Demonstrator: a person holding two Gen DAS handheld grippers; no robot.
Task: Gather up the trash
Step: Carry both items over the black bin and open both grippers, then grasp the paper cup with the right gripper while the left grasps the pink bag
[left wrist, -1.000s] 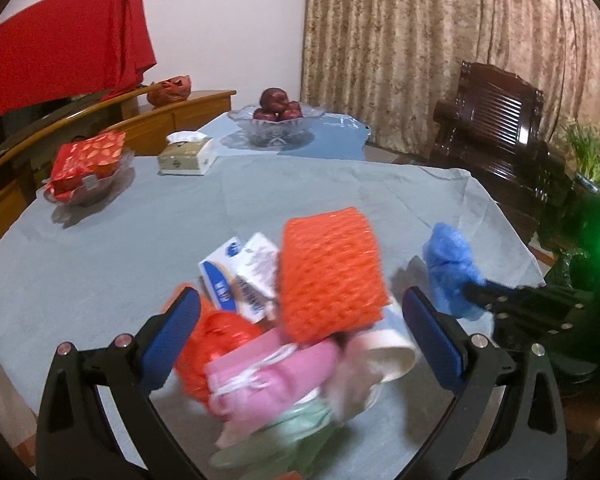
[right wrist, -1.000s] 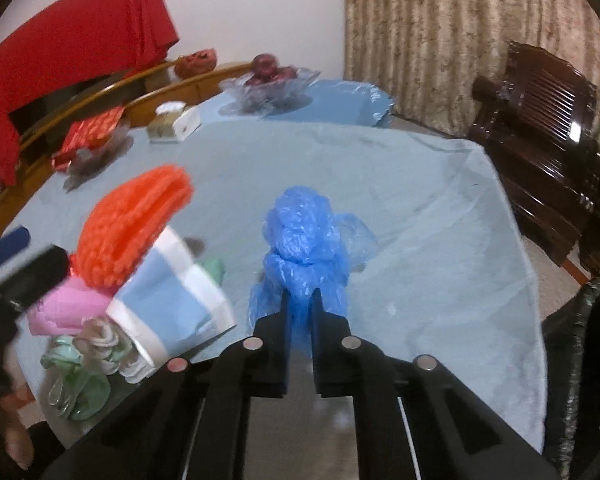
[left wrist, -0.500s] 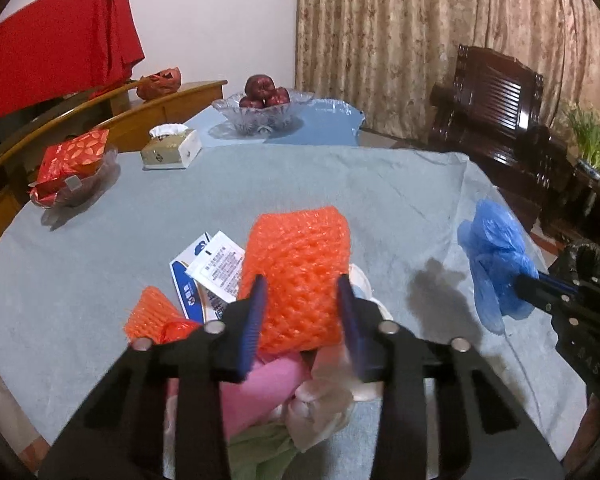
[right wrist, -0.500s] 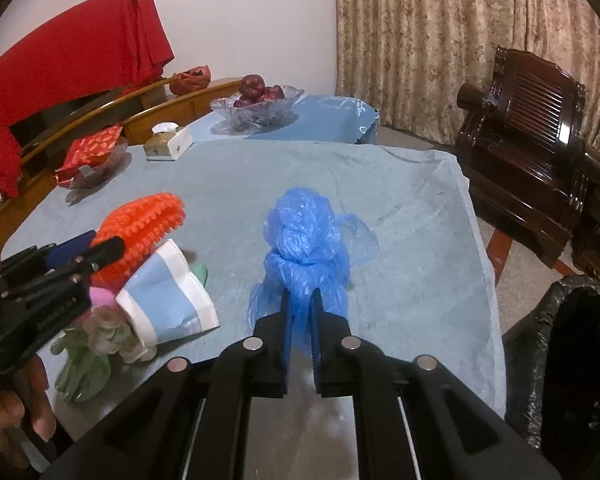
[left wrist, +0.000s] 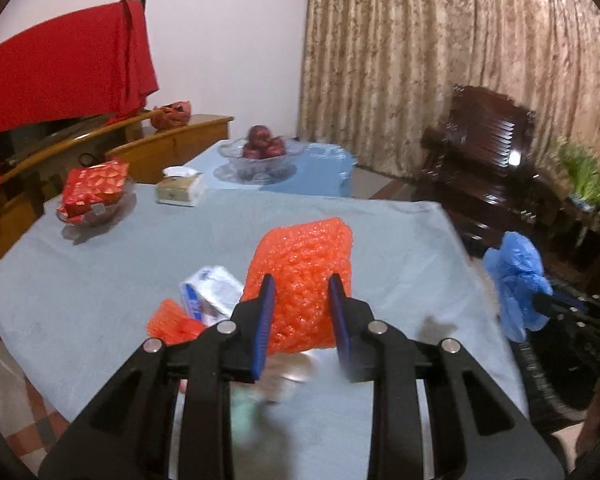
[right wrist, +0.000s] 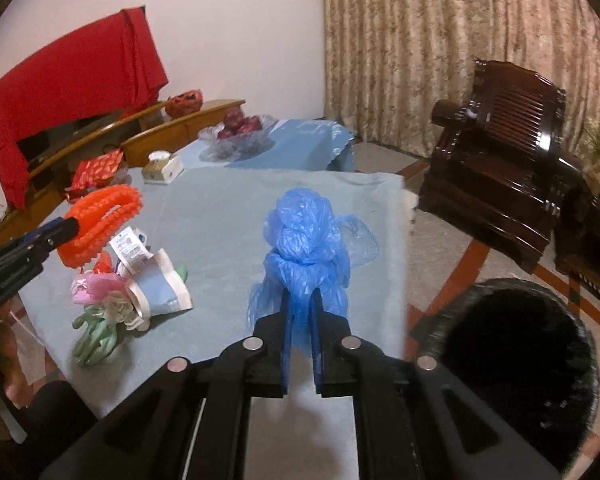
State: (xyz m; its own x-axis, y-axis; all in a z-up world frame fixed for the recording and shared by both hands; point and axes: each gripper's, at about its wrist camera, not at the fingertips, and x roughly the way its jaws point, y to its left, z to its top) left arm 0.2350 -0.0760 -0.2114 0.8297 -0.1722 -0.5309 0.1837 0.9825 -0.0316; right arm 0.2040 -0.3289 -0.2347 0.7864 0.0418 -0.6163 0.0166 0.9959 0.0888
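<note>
My left gripper (left wrist: 302,294) is shut on an orange foam net sleeve (left wrist: 302,276) and holds it above the table; it also shows in the right wrist view (right wrist: 100,224). My right gripper (right wrist: 301,300) is shut on a crumpled blue plastic bag (right wrist: 306,240), held above the table's right edge; the bag also shows in the left wrist view (left wrist: 518,284). A pile of trash (right wrist: 120,292) lies on the grey-blue tablecloth (right wrist: 220,220): pink and green bags, a paper cup, a printed wrapper (left wrist: 212,296), a small orange net (left wrist: 172,322).
A black trash bin (right wrist: 512,364) stands on the floor right of the table. At the table's far side are a tissue box (left wrist: 180,190), a dish with a red packet (left wrist: 94,196) and a glass bowl of fruit (left wrist: 260,152). A dark wooden armchair (right wrist: 500,160) stands at right.
My left gripper shut on the orange foam net sleeve and lifted it off the pile. My right gripper carried the blue bag rightward to the table's edge, bringing the black bin into view.
</note>
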